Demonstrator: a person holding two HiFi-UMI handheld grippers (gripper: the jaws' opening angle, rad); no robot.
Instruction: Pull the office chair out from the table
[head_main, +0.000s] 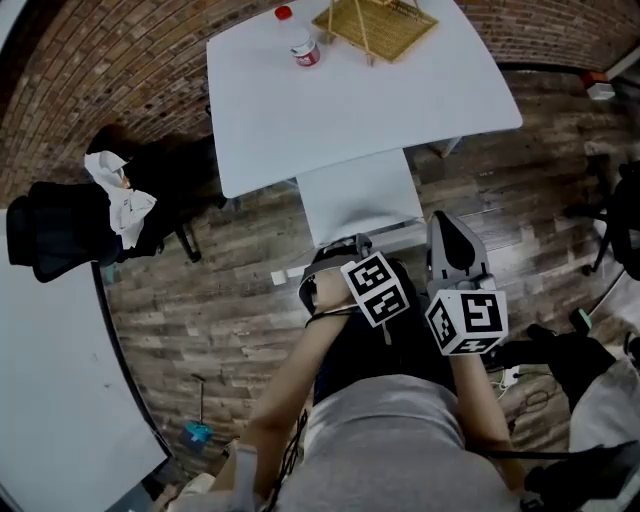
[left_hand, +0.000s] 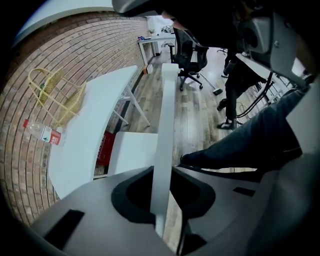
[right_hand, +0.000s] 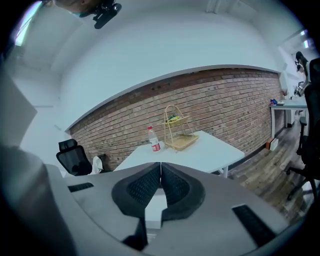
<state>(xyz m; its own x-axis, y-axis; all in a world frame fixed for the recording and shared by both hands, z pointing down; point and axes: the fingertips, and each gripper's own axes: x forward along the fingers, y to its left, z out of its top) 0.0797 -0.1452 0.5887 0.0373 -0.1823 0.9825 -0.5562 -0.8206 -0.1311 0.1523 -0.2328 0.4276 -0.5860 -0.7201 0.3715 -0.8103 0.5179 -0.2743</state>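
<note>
The white chair (head_main: 358, 198) stands at the near edge of the white table (head_main: 340, 110), its seat partly under the tabletop. My left gripper (head_main: 335, 262) points down and is shut on the top edge of the chair's back, a white panel (left_hand: 167, 125) that runs between the jaws of the left gripper (left_hand: 162, 197). My right gripper (head_main: 447, 225) hangs just right of the chair back. Its jaws meet with nothing between them, and the right gripper (right_hand: 160, 172) faces the table (right_hand: 200, 150).
A plastic bottle (head_main: 300, 45) and a wicker basket (head_main: 375, 25) sit on the table's far side. A black office chair (head_main: 60, 230) with a white cloth (head_main: 120, 195) stands left by the brick wall. The person's legs (left_hand: 240, 145) are right behind the chair.
</note>
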